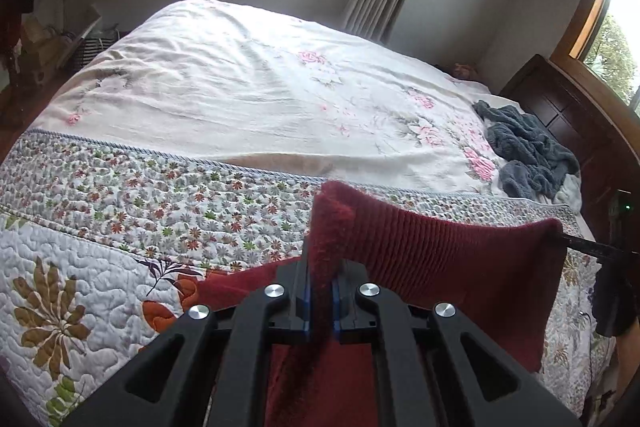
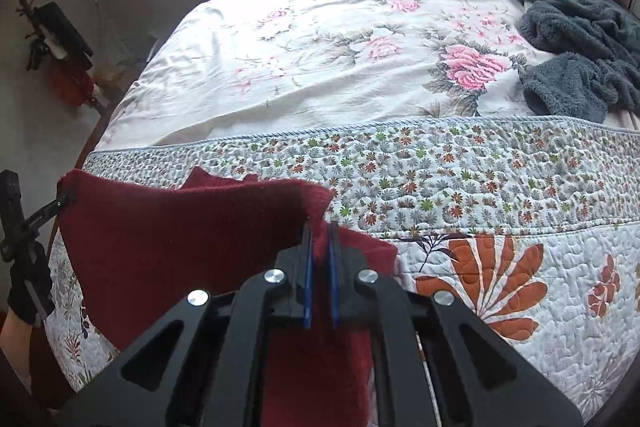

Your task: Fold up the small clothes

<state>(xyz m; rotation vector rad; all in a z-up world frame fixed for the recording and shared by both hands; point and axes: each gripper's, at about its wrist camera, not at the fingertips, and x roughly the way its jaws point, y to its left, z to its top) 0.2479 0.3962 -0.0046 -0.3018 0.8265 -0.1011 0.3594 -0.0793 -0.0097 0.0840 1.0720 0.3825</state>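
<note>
the knit garment (image 1: 460, 267) is deep burgundy red, ribbed along one stretch. the quilt (image 2: 500, 187) is white with a band of small red, green and grey flowers, then large orange and olive-brown leaf sprays. the bedsheet (image 1: 248, 87) is cream with pink roses and grey-green leaves. the fleece garment (image 2: 580, 47) is slate blue-grey. the black fingers (image 2: 306, 279) have blue pads.

Both cams sit right behind their own black two-finger grippers, hovering low and close over the near edge of the bed, looking across the quilted floral bedspread (image 1: 120, 211) toward the wood-framed windows. Left one angles rightward, right one leftward. Both catch the dark red knit garment (image 2: 168, 239) and the crumpled grey fleece (image 1: 528, 151).
</note>
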